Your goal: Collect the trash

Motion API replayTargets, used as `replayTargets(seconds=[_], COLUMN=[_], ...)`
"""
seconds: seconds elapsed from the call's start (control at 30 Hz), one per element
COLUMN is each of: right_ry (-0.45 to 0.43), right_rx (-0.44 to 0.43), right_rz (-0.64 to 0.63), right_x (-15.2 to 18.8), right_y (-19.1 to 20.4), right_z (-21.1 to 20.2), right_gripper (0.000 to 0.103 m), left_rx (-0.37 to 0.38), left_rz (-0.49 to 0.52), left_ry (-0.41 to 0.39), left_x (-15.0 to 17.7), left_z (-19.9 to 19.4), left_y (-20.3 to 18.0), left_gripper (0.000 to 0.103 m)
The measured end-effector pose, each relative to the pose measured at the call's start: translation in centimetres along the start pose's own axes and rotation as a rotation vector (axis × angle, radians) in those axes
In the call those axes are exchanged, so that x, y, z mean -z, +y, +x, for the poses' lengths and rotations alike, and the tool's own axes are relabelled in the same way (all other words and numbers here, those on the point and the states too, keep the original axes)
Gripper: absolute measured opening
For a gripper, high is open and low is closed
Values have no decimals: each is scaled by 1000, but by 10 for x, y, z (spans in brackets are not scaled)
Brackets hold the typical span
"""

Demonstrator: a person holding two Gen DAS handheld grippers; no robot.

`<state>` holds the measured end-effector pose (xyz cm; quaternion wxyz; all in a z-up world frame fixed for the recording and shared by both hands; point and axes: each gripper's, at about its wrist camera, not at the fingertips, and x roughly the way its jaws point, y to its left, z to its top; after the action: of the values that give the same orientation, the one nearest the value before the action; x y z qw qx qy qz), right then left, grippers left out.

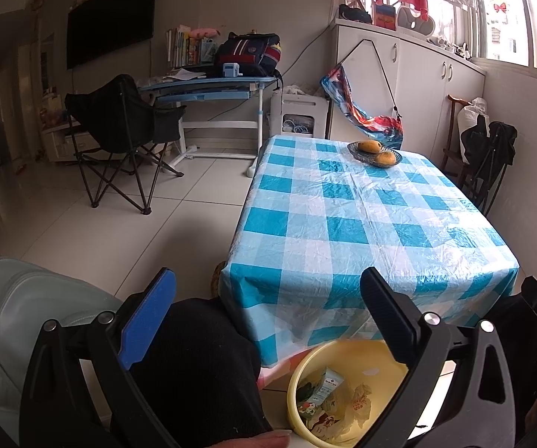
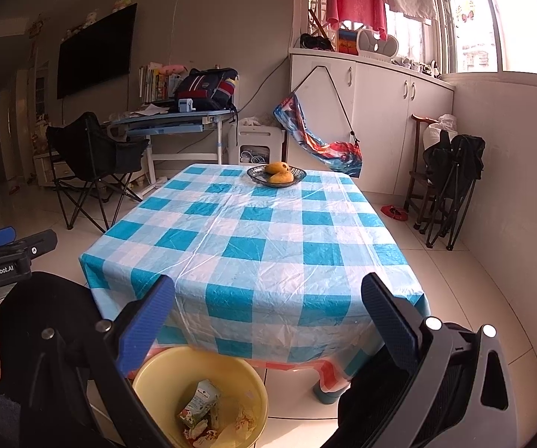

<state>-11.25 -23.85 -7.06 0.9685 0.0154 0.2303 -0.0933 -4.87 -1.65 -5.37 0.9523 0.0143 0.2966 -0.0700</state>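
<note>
Checkered table (image 2: pixel 253 231), carton (image 2: pixel 199 403) upright in bin (image 2: pixel 149 377)

Daylight pours from the window (image 2: pixel 470 18) at upper right, blown out to white glare; the far left hallway stays dim; the plastic cloth on the worktop (image 2: pixel 253 239) shows soft sheen; both fisheye views bend lines and darken at the corners; focus stays sharp.

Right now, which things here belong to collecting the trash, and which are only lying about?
For the job:
- yellow bin on the floor by the table
- wrappers inside it
- left claw, open
- right claw, open

Just lying about:
- fruit bowl on the checked tablecloth
- folding chair
- backpack on the desk
</note>
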Motion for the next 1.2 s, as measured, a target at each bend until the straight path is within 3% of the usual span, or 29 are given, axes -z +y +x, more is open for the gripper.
replayTargets(seconds=[1.2], right_ry=[16], right_rx=[1], right_rz=[-11], right_x=[1], right_y=[0], right_z=[3], right_gripper=[96], left_rx=[-18], left_rz=[1], left_ry=[2], left_x=[2], left_z=[4], left_y=[0], left_gripper=[96])
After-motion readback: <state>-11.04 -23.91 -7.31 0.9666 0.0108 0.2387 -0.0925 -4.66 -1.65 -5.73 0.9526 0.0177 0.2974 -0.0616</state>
